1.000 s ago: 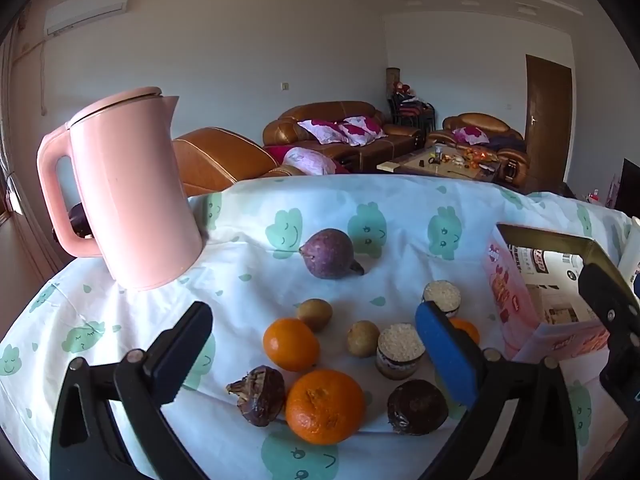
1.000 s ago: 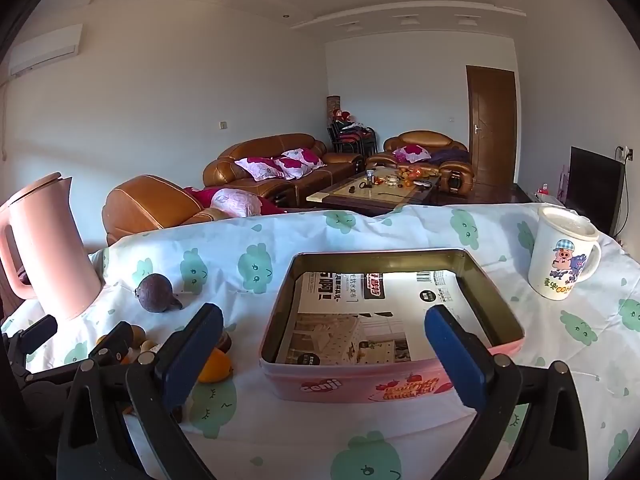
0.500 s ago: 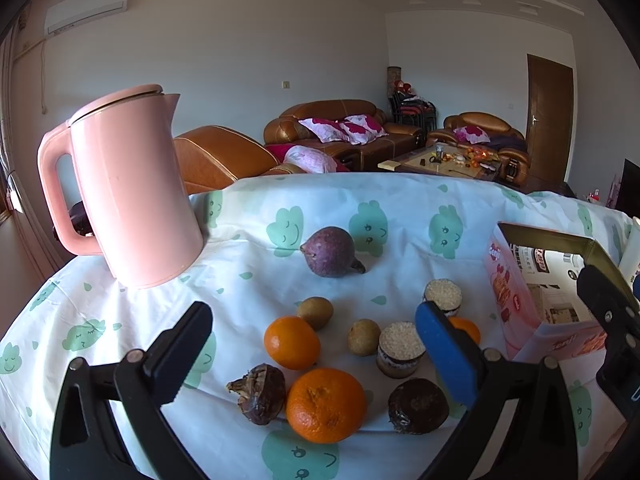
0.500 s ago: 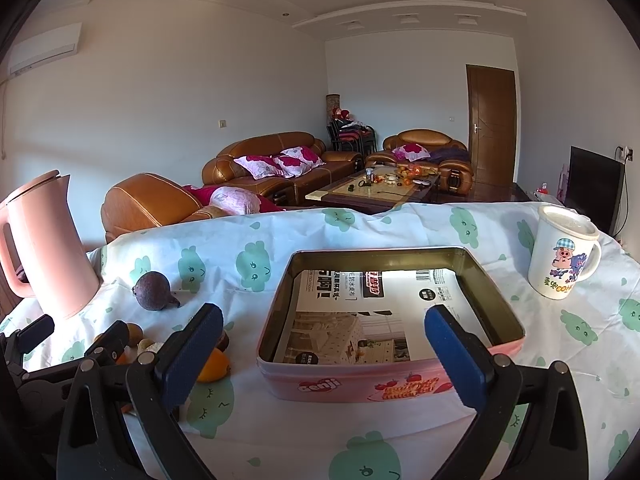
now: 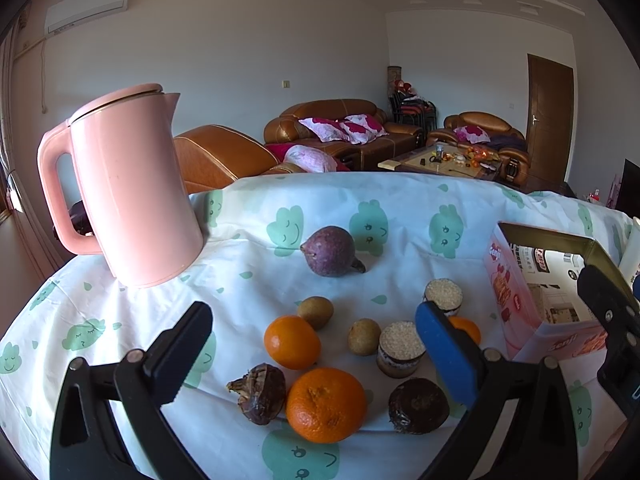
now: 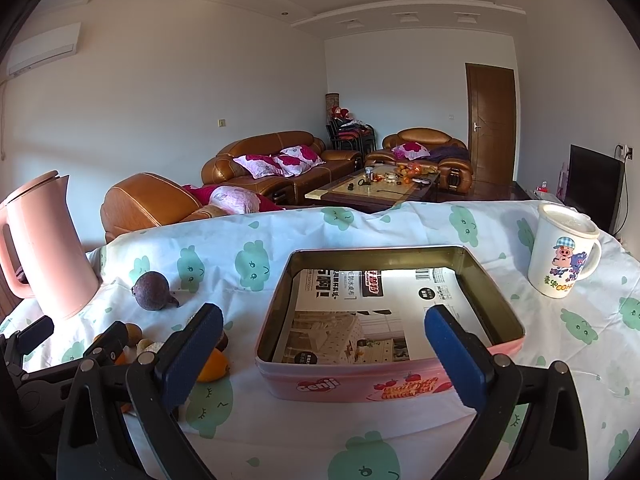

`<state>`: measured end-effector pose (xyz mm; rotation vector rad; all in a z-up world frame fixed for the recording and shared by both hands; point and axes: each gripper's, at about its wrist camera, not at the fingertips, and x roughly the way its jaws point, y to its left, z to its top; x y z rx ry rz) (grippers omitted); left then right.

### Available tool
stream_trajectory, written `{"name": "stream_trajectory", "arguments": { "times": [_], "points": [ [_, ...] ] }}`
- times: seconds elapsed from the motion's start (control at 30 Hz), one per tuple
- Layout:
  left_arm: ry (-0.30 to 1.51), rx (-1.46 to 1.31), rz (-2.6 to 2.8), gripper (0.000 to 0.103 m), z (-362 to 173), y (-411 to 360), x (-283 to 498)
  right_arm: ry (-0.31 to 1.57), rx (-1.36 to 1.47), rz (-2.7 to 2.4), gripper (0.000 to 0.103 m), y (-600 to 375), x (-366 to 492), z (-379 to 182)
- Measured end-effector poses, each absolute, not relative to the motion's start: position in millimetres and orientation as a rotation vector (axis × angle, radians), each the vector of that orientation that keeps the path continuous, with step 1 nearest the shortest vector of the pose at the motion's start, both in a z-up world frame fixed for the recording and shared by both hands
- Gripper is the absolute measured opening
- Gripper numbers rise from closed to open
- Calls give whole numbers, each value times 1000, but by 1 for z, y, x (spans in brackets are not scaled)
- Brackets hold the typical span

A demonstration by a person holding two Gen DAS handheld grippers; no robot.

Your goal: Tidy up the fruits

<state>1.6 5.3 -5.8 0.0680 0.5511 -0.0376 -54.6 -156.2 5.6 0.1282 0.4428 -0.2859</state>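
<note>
Your left gripper and right gripper both gape, empty. Purple fruit stem points right. Pink tin holds only printed paper.

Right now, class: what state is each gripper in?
Left gripper: open, holding nothing, above the fruit.
Right gripper: open, holding nothing, before the pink rectangular tin.

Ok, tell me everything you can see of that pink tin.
The pink tin is a shallow rectangular box with rounded corners, lid off, metal by its look. Gold inner walls; pink outside with "Genji" lettering and a cake picture. Only printed paper lines the bottom, no fruit. It sits flat on the tablecloth, untouched.
</note>
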Motion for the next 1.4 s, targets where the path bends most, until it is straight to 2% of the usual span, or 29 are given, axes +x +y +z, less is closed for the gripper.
{"name": "stream_trajectory", "arguments": {
  "times": [1.03, 1.4],
  "points": [
    [562, 73, -42, 103, -5, 6, 2, 449, 129, -278, 102, -156, -54, 4],
    [602, 141, 49, 103, 4, 59, 17, 477, 93, -145, 101, -138, -51, 2]
  ]
}}
